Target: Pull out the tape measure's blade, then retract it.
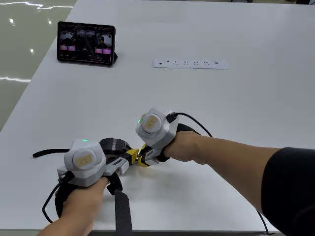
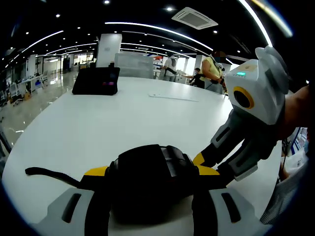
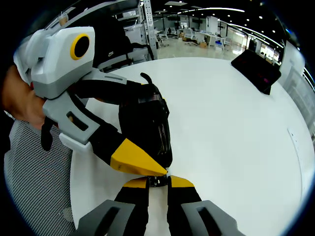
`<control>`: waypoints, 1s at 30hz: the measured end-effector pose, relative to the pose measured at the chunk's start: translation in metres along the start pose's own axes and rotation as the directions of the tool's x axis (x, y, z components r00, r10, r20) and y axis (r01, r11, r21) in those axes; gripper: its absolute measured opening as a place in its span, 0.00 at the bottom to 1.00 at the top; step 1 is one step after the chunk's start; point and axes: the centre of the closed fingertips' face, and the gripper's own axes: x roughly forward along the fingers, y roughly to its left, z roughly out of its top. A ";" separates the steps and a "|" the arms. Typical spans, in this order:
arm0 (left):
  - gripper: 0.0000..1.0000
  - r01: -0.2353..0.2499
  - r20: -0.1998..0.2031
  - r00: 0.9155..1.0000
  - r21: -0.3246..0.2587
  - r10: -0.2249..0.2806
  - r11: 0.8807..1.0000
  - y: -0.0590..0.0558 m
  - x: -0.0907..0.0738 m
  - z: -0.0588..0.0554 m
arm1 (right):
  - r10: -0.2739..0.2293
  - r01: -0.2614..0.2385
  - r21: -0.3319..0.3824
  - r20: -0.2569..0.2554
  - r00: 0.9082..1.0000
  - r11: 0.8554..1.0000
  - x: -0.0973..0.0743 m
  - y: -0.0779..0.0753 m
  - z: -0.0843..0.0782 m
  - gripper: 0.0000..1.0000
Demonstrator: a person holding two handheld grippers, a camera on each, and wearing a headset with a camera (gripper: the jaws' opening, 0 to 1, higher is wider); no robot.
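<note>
A black tape measure (image 1: 115, 146) rests on the white table (image 1: 206, 98) near its front edge. My left gripper (image 1: 122, 156) is shut on its case, which sits between the yellow-tipped jaws in the left gripper view (image 2: 147, 182). Reaching in from the right, my right gripper (image 1: 143, 159) meets the case's front. In the right gripper view, the right gripper (image 3: 158, 183) has its jaws shut on the small blade tip right at the tape measure (image 3: 145, 123). No length of blade shows between tip and case.
A dark tablet (image 1: 86, 43) stands at the far left of the table, and a white power strip (image 1: 190, 63) lies at the far middle. A black strap (image 1: 49, 153) trails left from the tape measure. The table's left edge drops to a glossy floor (image 1: 19, 59).
</note>
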 end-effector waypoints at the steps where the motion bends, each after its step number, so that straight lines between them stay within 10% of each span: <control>1: 0.63 0.000 0.000 1.000 0.000 0.000 1.000 0.000 0.000 0.000 | 0.001 -0.001 -0.001 0.004 1.000 1.000 0.000 0.000 0.000 0.10; 30: 0.66 -0.014 0.002 1.000 0.041 0.014 0.999 0.000 0.002 0.001 | -0.033 0.033 -0.017 0.022 0.999 0.999 0.001 0.000 0.005 0.12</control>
